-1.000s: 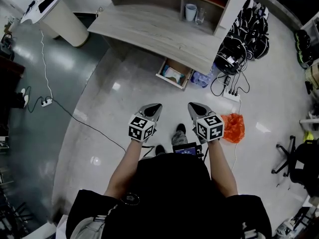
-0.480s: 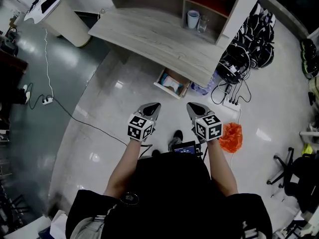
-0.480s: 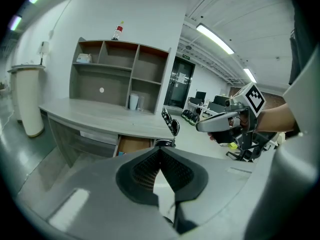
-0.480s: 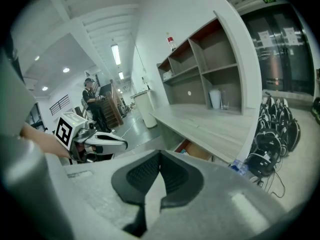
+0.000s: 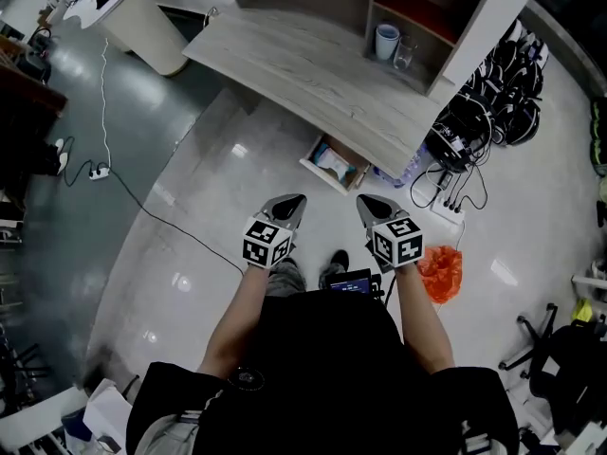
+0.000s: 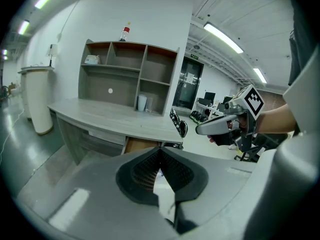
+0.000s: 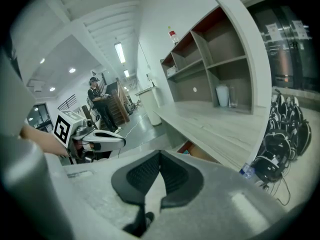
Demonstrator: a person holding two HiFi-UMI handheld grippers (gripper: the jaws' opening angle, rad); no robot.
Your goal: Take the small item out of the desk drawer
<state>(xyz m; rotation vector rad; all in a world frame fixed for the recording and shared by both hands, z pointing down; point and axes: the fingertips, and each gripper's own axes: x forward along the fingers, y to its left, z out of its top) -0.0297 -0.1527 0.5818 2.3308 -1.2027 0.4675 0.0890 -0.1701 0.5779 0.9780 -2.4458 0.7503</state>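
Observation:
The desk drawer [image 5: 325,179] stands pulled out under the grey wooden desk [image 5: 303,69], with a small white-and-teal item [image 5: 332,160] lying inside. My left gripper [image 5: 295,201] and right gripper [image 5: 366,201] hang side by side over the floor, short of the drawer, pointing at it. Both are shut with nothing between the pads. In the left gripper view the drawer [image 6: 139,144] shows brown just beyond the closed left gripper [image 6: 160,149]. The right gripper view has the drawer [image 7: 194,151] past the closed right gripper [image 7: 160,154].
A cup [image 5: 386,41] and a glass [image 5: 406,55] stand in the desk's shelf unit. A power strip with cables [image 5: 446,202], black headsets [image 5: 493,93], a water bottle [image 5: 394,173] and an orange bag [image 5: 441,263] lie right of the drawer. A white cable [image 5: 142,207] crosses the floor at left.
The person has stepped toward the desk, so the drawer now lies nearer to both grippers. The grippers keep their side-by-side pose and stay shut.

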